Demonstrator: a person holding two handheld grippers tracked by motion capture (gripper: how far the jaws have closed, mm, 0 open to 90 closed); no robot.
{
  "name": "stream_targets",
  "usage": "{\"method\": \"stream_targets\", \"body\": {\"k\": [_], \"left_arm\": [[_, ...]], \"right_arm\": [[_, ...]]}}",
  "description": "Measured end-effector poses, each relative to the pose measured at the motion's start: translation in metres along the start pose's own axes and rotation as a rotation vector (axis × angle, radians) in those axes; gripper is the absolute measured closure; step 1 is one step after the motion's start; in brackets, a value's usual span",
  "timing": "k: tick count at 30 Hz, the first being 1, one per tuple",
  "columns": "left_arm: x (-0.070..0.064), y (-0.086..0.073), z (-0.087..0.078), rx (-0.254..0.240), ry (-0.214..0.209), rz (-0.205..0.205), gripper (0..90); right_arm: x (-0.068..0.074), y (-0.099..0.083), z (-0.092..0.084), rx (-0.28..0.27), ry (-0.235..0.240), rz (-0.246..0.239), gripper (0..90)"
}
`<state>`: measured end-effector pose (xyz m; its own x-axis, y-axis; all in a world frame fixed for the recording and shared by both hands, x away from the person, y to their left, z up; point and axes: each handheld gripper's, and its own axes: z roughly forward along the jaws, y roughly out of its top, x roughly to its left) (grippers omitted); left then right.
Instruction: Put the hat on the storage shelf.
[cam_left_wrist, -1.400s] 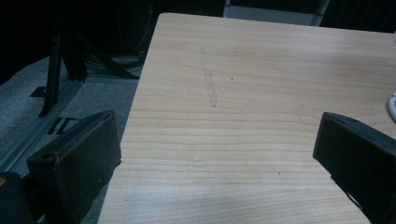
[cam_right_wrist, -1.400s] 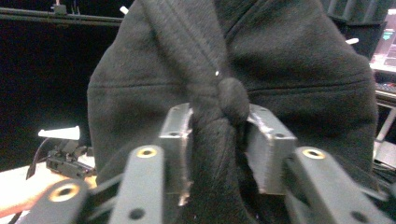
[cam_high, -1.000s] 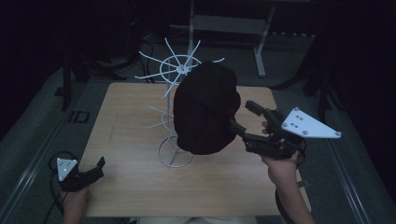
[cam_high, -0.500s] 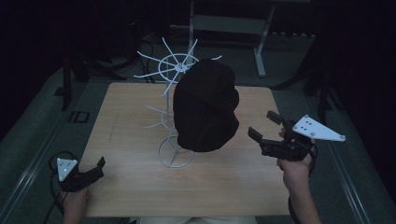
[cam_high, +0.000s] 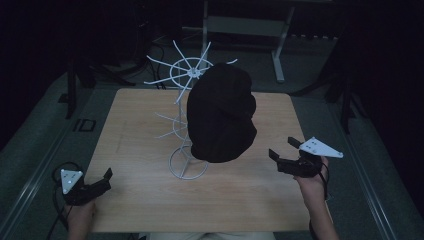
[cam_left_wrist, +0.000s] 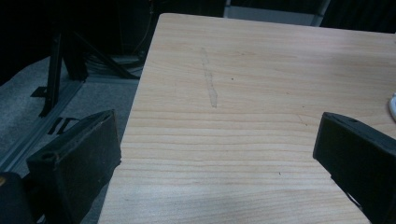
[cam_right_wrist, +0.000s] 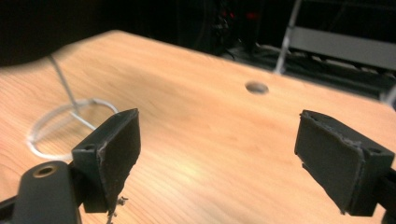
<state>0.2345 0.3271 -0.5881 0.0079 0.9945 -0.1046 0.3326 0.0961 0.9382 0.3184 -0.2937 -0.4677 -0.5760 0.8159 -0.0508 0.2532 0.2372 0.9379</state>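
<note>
Stand: a white wire rack (cam_high: 187, 122) is standing at the centre of the high view on the wooden table (cam_high: 140, 195), its round base ring resting on the wood and thin prongs fanning out at the top.
Hat: a black hat (cam_high: 221, 114) is hanging on the rack's right side, draping over the upper prongs and reaching almost down to the base ring; it is touching only the rack.
Right gripper: the right gripper (cam_high: 283, 153) is hovering at the right of the high view, apart from the hat, with its jaws standing wide and holding nothing; in its own view the base ring is showing at the left edge between blurred wood.
Left gripper: the left gripper (cam_high: 104, 179) is sitting low at the lower left of the high view, well apart from the rack, jaws spread and empty over bare wood.
Step in hand: judging by the layout, the hat looks placed and the right hand looks clear of it; doing this well means keeping the jaws parted and away from the brim so the fabric is not snagging and tipping the light rack.
Risk: the hat's weight is sitting on one side, so a nudge could be rocking the stand.
Writing: no brand, label or lettering is readable on anything; the dim light is hiding fine detail.
</note>
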Motion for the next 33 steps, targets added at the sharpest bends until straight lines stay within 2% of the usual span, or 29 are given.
{"method": "stream_targets", "body": {"k": [8, 14, 21, 33], "left_arm": [[0.000, 0.000, 0.000, -0.001, 0.000, -0.002, 1.4], [0.001, 0.000, 0.000, 0.001, 0.000, -0.001, 1.5], [0.001, 0.000, 0.000, -0.001, -0.001, -0.001, 1.5], [0.000, 0.000, 0.000, -0.002, -0.001, -0.001, 1.4]], "right_arm": [[-0.020, -0.045, 0.016, 0.079, -0.045, 0.034, 14.2], [-0.030, -0.070, 0.021, 0.138, -0.095, 0.058, 14.2], [-0.040, -0.090, 0.013, 0.159, -0.140, 0.084, 14.2], [-0.058, -0.113, -0.009, 0.175, -0.262, 0.117, 14.2]]}}
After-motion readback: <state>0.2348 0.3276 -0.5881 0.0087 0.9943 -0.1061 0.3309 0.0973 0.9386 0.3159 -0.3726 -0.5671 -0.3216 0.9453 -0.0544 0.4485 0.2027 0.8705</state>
